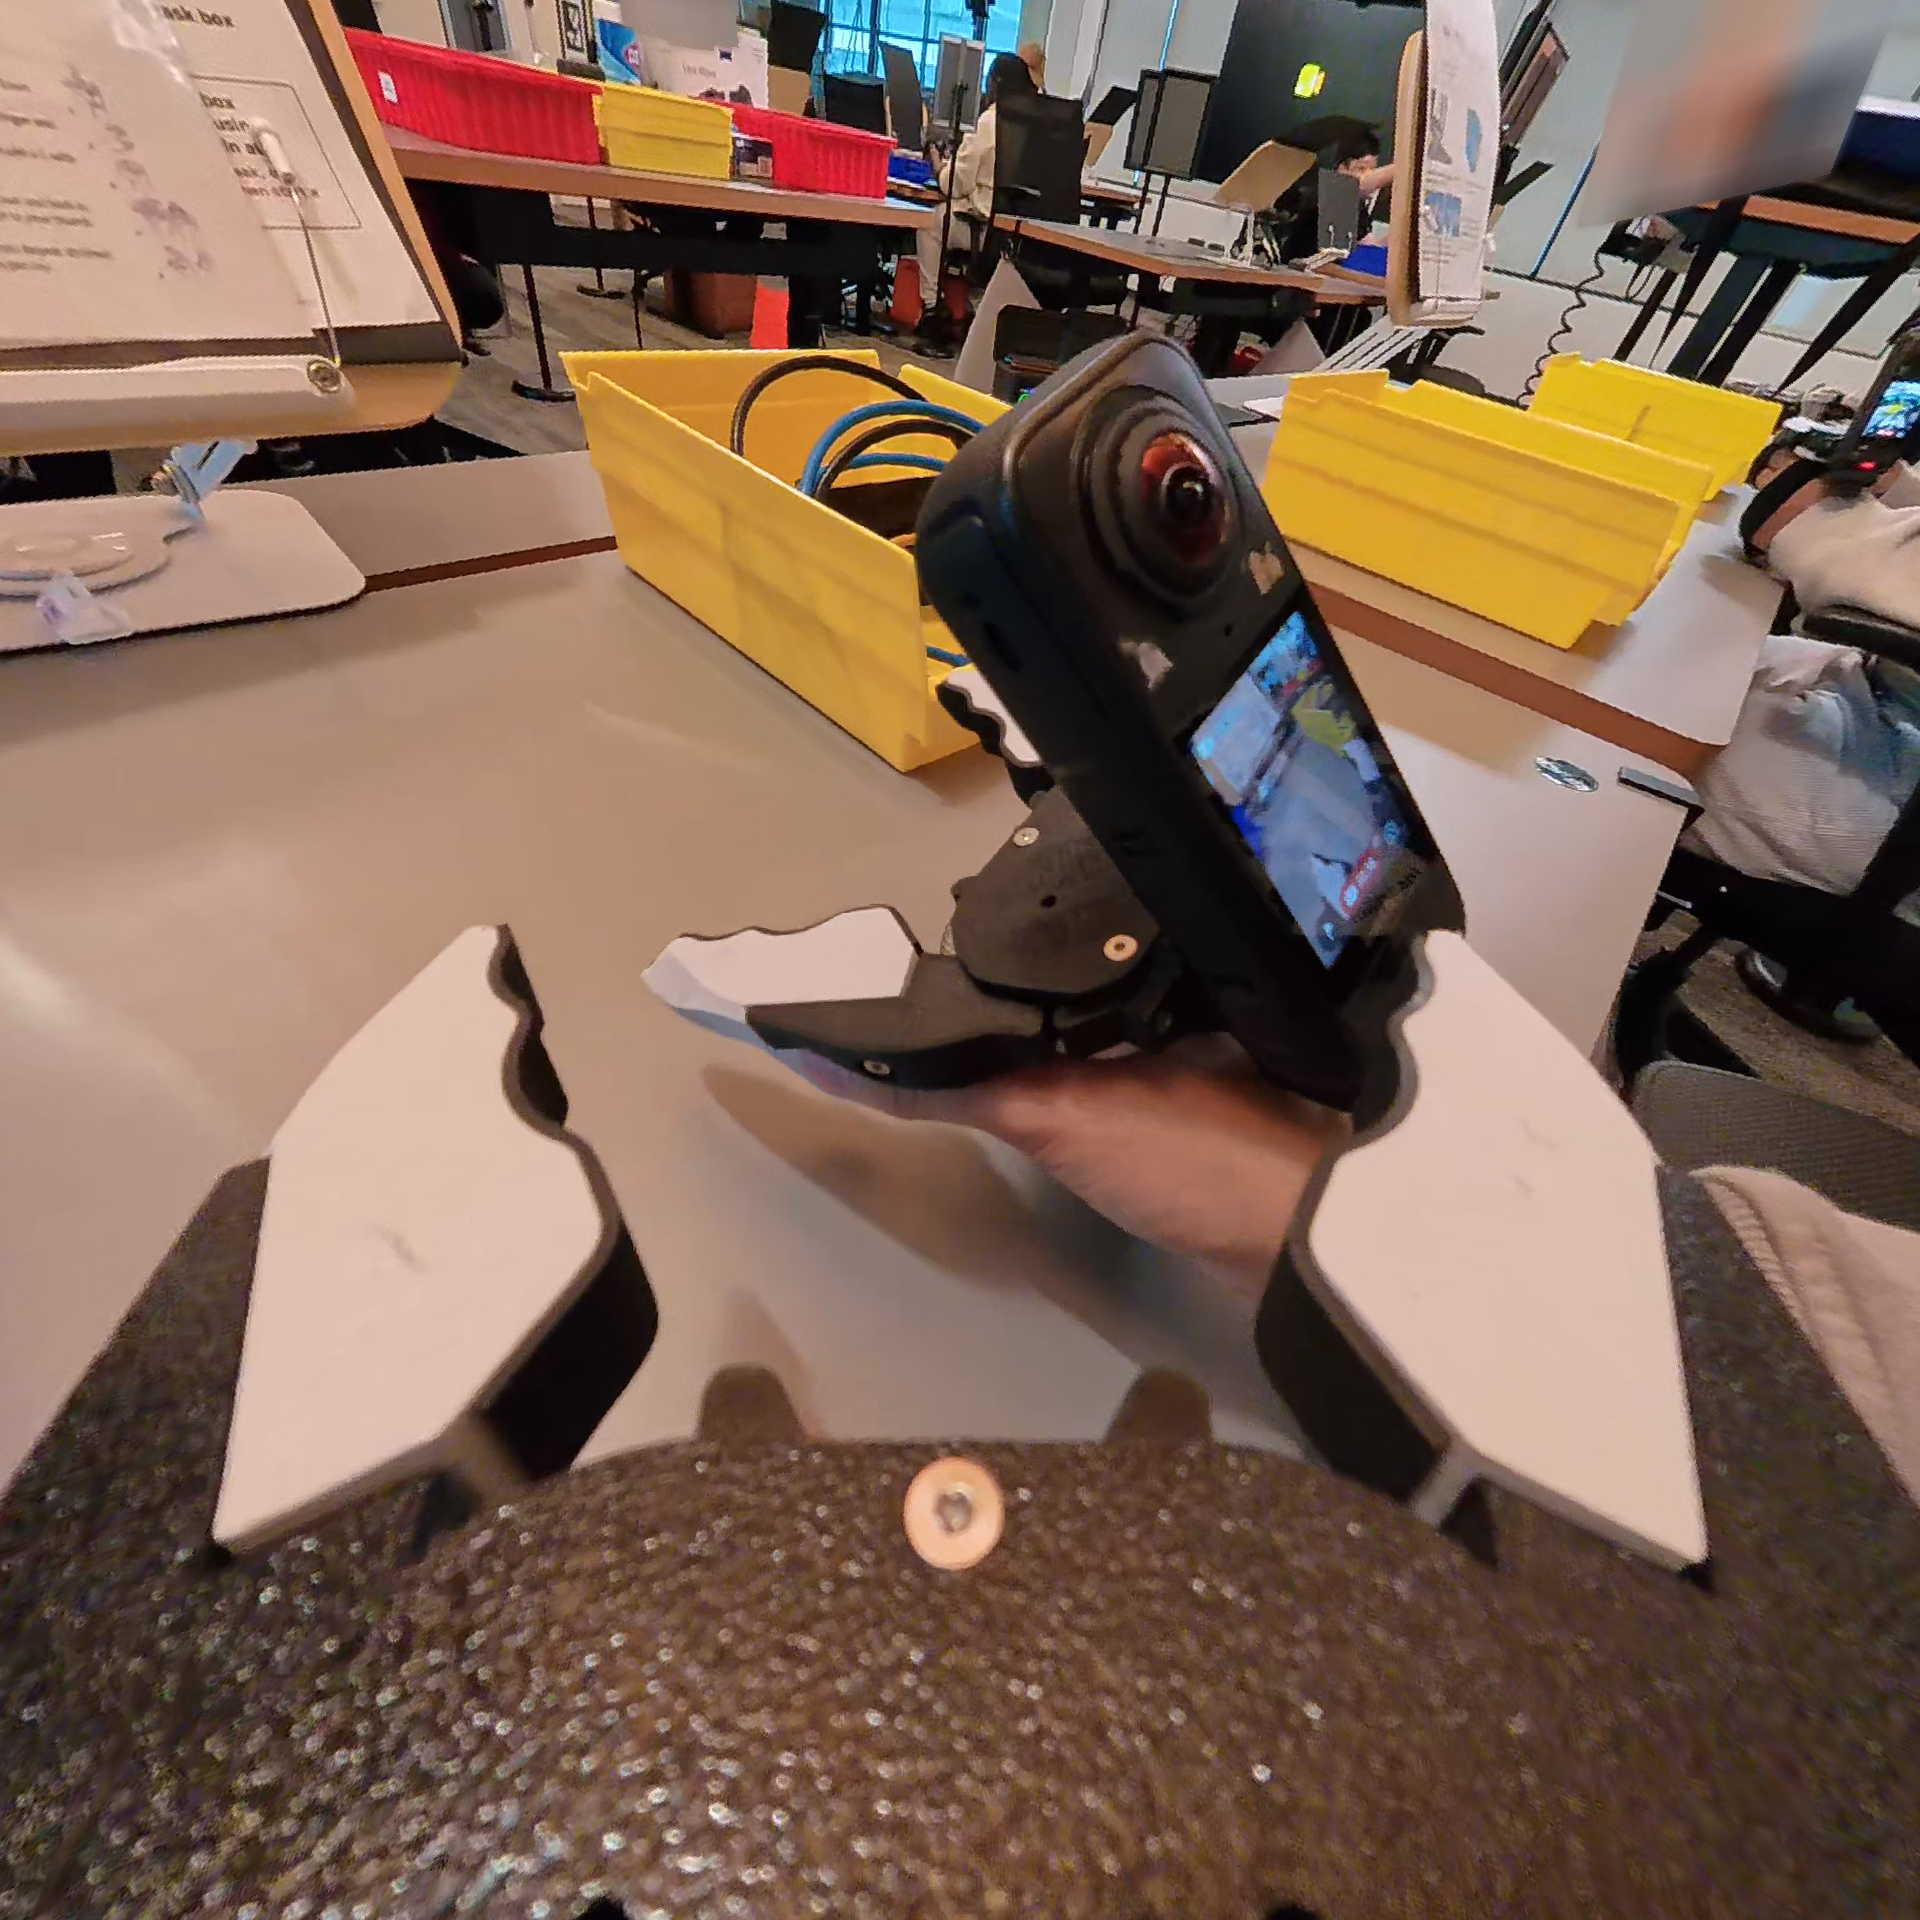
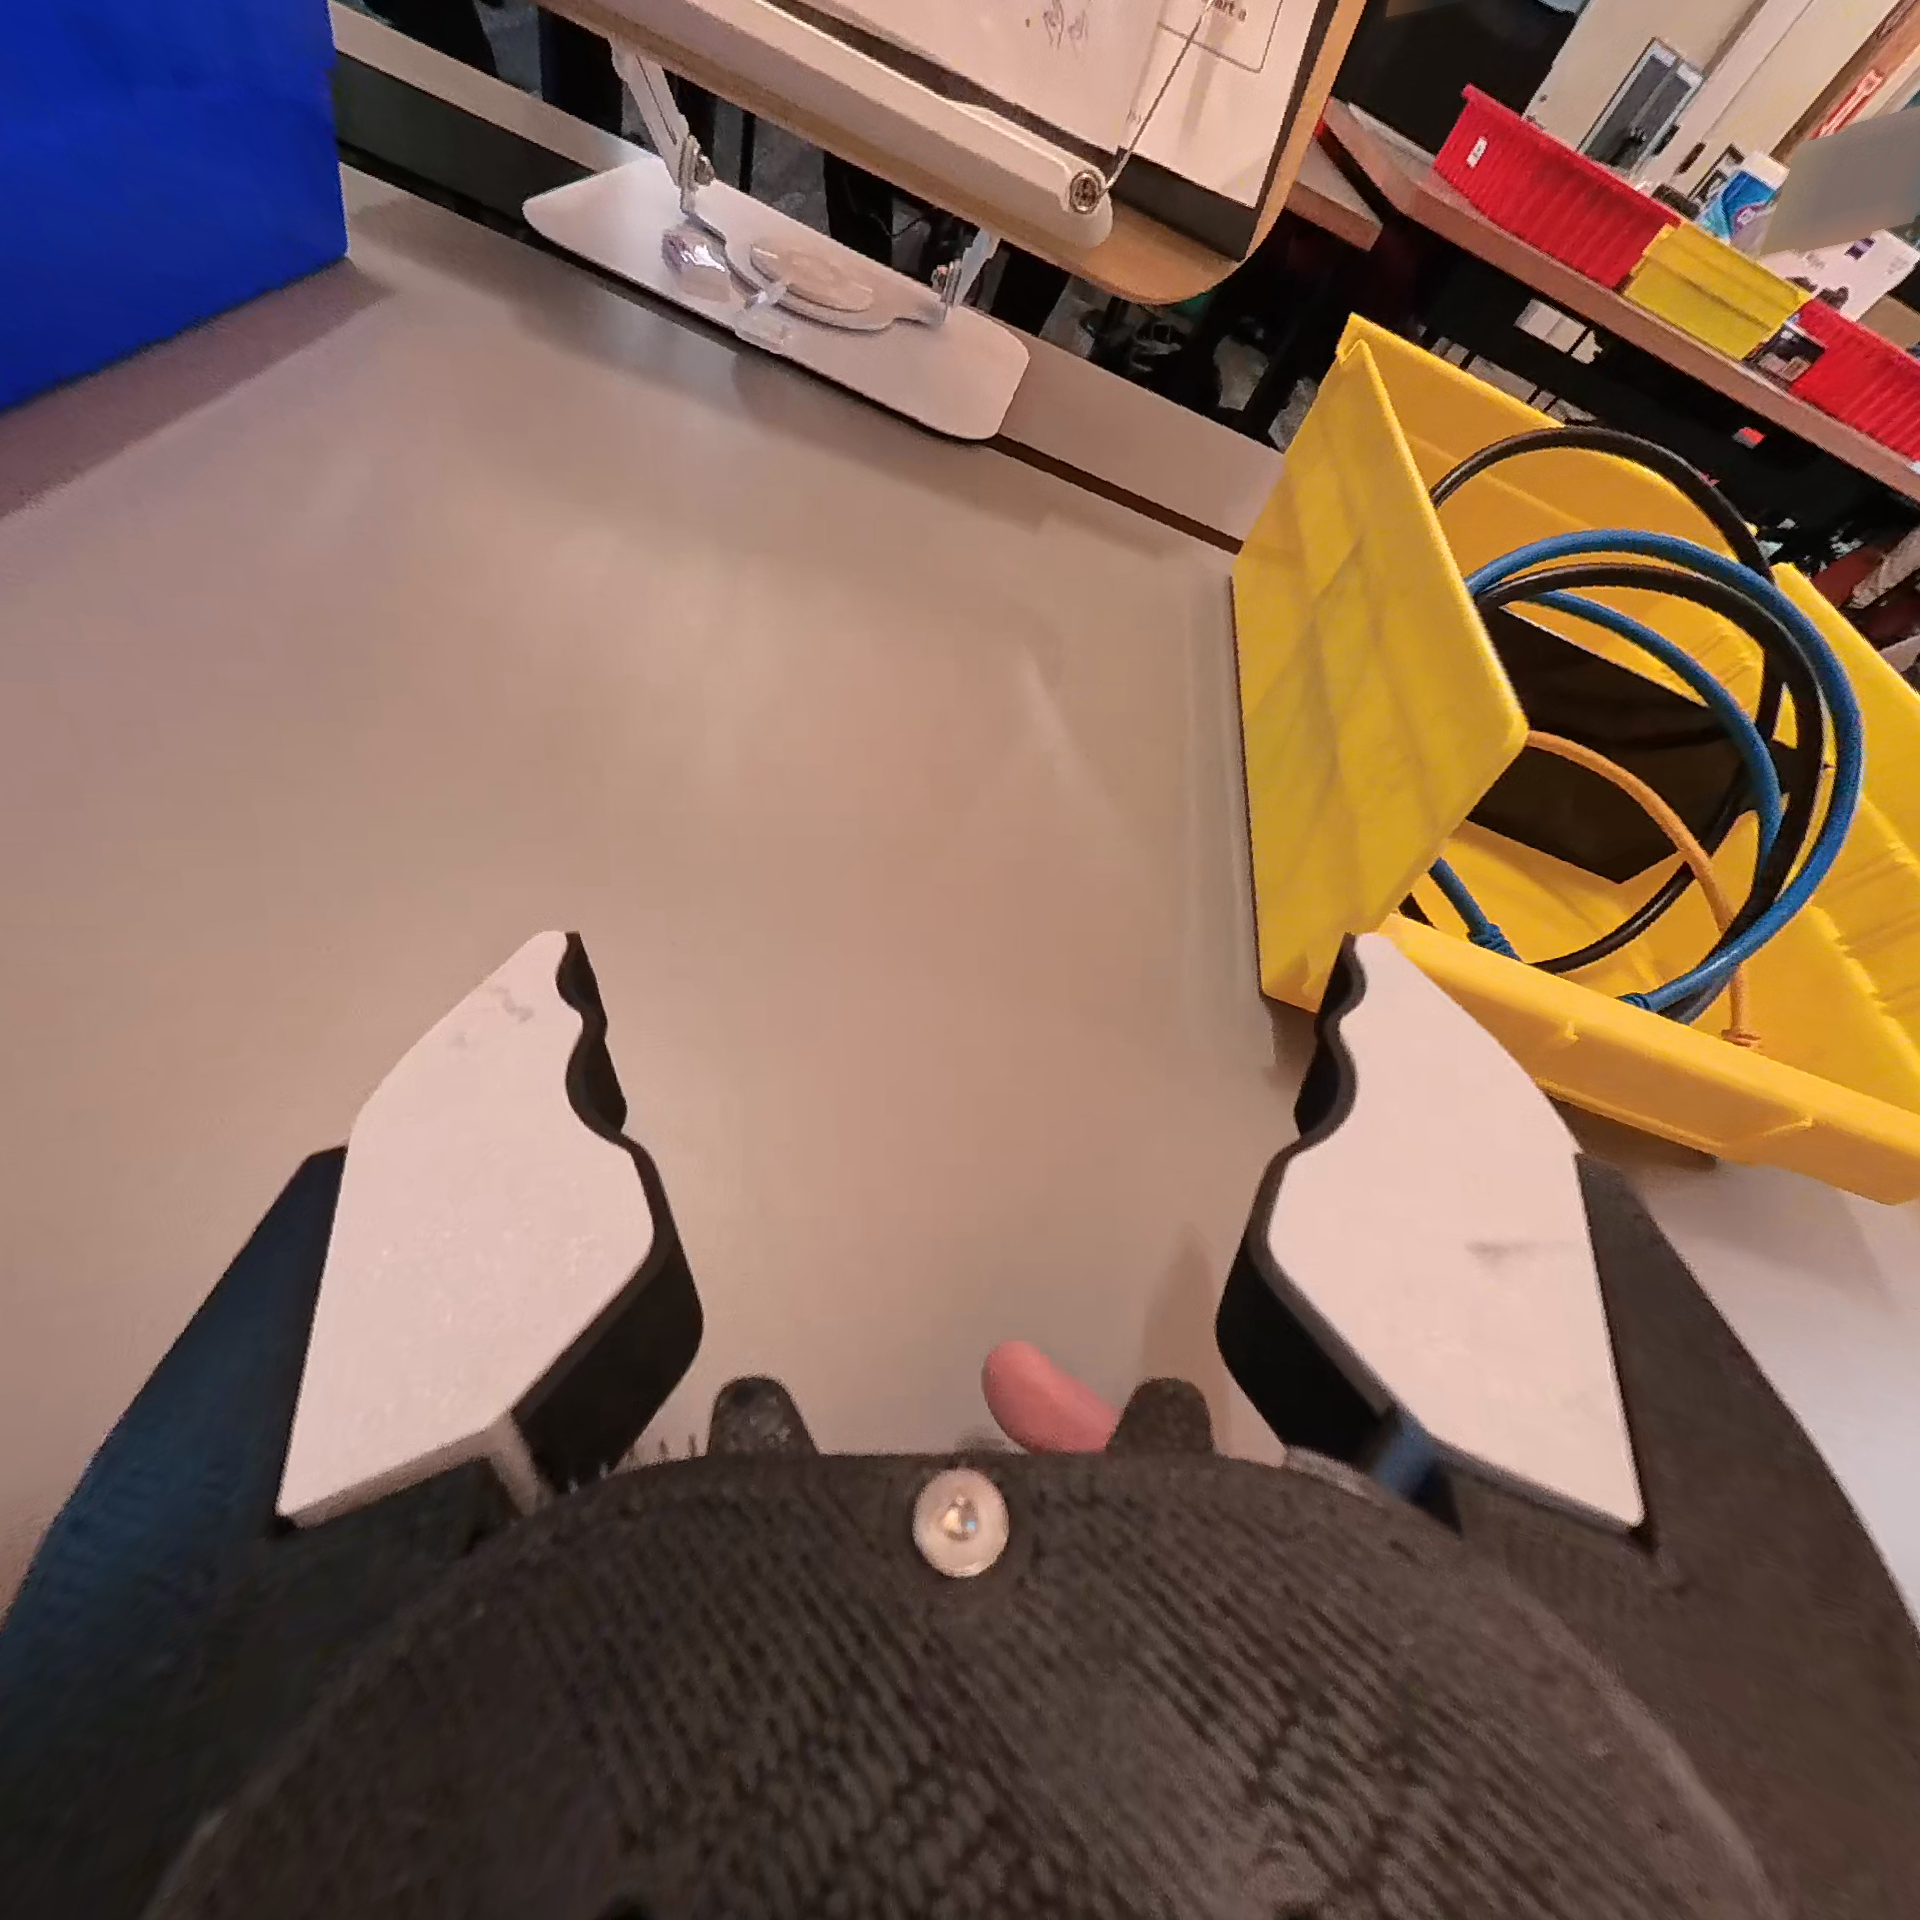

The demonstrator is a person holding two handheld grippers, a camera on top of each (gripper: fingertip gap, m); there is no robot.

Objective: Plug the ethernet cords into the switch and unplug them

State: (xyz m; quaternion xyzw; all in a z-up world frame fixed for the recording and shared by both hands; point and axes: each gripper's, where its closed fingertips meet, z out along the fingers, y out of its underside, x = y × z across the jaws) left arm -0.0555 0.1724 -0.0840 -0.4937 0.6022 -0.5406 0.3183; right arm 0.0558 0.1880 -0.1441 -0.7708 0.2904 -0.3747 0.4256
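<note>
A yellow bin (image 2: 1351, 727) on the grey table holds coiled blue cords (image 2: 1808, 748), a black cord (image 2: 1621, 452), an orange cord (image 2: 1683, 852) and a black box, likely the switch (image 2: 1621, 748). The bin also shows in the left wrist view (image 1: 748, 561) with blue (image 1: 883, 436) and black cords. My left gripper (image 1: 966, 945) is open and empty above the table. My right gripper (image 2: 961, 951) is open and empty, left of the bin. The right gripper with its camera (image 1: 1174, 665) is seen close in front of the left one, held by a hand (image 1: 1143, 1153).
A document stand with a white base (image 1: 156, 561) sits at the far left of the table; it also shows in the right wrist view (image 2: 831, 301). More yellow bins (image 1: 1475, 509) lie to the right. A blue object (image 2: 156, 177) stands at the far left. People sit at desks behind.
</note>
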